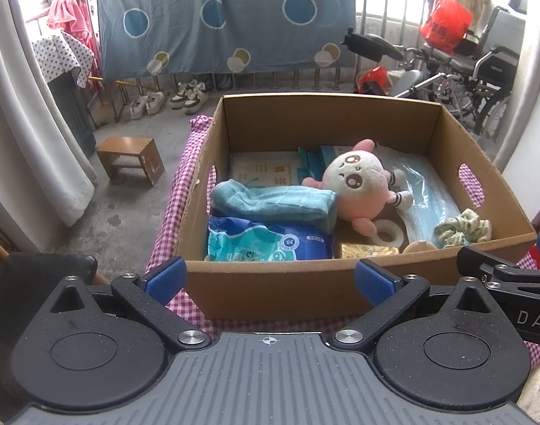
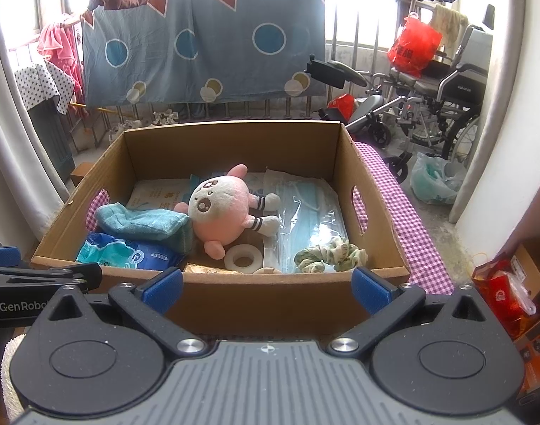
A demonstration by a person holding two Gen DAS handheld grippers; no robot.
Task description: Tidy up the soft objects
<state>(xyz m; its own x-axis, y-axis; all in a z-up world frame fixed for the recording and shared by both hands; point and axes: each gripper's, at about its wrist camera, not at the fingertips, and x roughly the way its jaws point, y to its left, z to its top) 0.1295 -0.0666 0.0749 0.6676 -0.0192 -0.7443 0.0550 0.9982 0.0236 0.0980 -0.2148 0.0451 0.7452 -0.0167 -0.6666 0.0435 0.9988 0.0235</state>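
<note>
A cardboard box stands on a pink checked cloth. Inside lie a pink plush toy, a folded teal towel, a blue wipes pack, a green scrunchie, a white tape ring and bagged face masks. My left gripper is open and empty, in front of the box's near wall. My right gripper is open and empty at the same wall, to the right.
The pink checked cloth covers the surface under the box. A wooden stool and shoes are on the floor at left. A wheelchair stands at right. A red packet lies near right.
</note>
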